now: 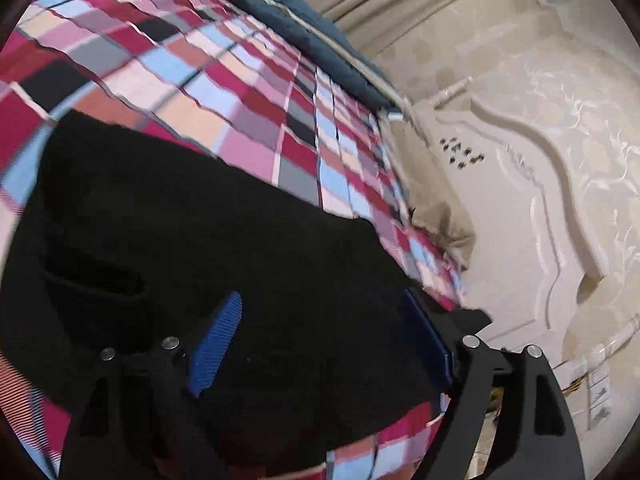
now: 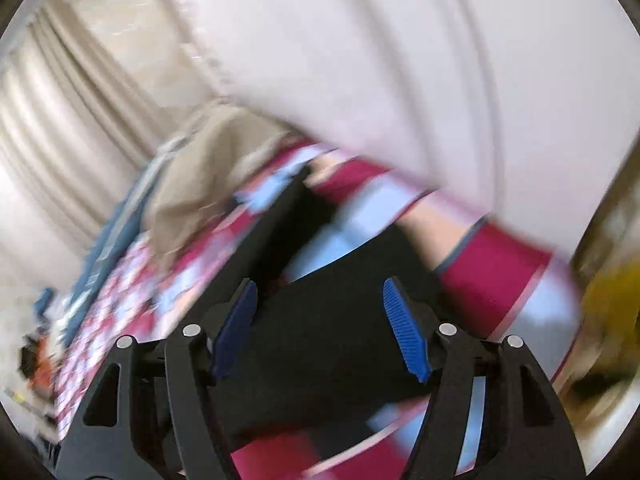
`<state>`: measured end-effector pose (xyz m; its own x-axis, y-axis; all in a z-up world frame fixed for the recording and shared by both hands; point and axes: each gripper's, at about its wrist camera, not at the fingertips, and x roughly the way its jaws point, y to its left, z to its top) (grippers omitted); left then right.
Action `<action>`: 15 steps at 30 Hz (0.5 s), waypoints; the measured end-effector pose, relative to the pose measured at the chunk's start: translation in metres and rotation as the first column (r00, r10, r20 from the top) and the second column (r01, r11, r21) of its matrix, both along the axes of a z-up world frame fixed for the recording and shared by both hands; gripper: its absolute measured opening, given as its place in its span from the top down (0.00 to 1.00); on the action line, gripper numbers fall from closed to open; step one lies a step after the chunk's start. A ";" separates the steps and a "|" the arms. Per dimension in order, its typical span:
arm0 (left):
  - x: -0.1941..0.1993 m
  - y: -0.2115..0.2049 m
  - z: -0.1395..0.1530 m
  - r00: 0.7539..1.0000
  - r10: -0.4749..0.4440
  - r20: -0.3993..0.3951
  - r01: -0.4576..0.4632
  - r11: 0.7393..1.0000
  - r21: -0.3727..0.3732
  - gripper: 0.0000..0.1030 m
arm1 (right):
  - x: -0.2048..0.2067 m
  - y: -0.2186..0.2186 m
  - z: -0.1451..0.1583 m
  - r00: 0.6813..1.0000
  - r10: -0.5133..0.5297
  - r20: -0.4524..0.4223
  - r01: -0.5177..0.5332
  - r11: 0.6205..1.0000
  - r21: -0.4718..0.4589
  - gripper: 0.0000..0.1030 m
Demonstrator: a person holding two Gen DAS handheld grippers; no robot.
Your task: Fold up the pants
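The black pants [image 1: 208, 240] lay spread on the bed, on top of a checked bedspread [image 1: 192, 72] of pink, red, pale blue and grey squares. The left gripper [image 1: 320, 344] hung over the near part of the dark cloth with its blue pads [image 1: 218, 340] well apart, released, nothing pinched between them; the fabric simply lay beneath the gap. Beyond the pants, a beige pillow [image 1: 436, 216] sat at the head of the bed against a cream carved headboard [image 1: 520, 208], and a dark blue blanket [image 1: 280, 4] ran along the far edge of the bedspread.

The right wrist view was badly smeared. The right gripper [image 2: 320, 328] also stood released, its two blue pads [image 2: 404, 332] apart, with black cloth lying below and between them but not clamped. The same checked bedspread showed around it, the pillow to the upper left and the pale headboard filling the top. Pale curtains [image 2: 60, 120] hung at the left.
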<state>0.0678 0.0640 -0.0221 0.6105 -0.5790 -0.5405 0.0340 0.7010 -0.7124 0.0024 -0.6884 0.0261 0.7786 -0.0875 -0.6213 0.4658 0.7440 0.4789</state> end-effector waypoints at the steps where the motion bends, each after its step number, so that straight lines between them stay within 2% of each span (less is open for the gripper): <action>1: 0.001 -0.004 -0.004 1.000 0.000 -0.006 0.000 1.000 0.019 0.20 | 0.009 -0.010 -0.005 1.000 0.001 -0.027 -0.002 1.000 -0.013 0.37; 3: -0.002 -0.009 -0.008 1.000 -0.009 0.017 0.008 0.999 0.043 0.17 | 0.023 -0.026 -0.016 0.997 -0.012 -0.079 0.009 0.999 -0.037 0.37; 6: -0.005 -0.010 -0.009 0.999 -0.020 0.032 0.018 0.999 0.048 0.17 | 0.051 -0.048 -0.041 0.989 0.035 -0.142 -0.037 0.999 -0.012 0.37; 7: -0.006 -0.008 -0.010 0.999 -0.017 0.032 0.016 0.999 0.037 0.17 | 0.058 -0.048 -0.044 0.985 0.051 -0.164 -0.055 0.998 -0.019 0.47; 8: -0.006 -0.006 -0.011 1.000 -0.011 0.029 0.010 1.000 0.020 0.17 | 0.058 -0.048 -0.041 0.982 0.062 -0.177 -0.070 0.997 -0.044 0.61; 9: -0.006 -0.005 -0.012 1.000 -0.004 0.027 0.004 1.000 0.009 0.17 | 0.061 -0.044 -0.038 0.977 0.081 -0.198 -0.099 0.991 -0.086 0.83; 10: -0.005 -0.005 -0.012 1.000 0.001 0.027 -0.001 1.000 0.003 0.17 | 0.063 -0.041 -0.033 0.972 0.089 -0.216 -0.116 0.987 -0.115 0.89; 15: -0.005 -0.012 -0.011 0.999 0.008 0.033 -0.010 0.999 0.048 0.15 | 0.072 -0.035 -0.009 0.972 0.052 -0.229 -0.118 0.950 -0.289 0.91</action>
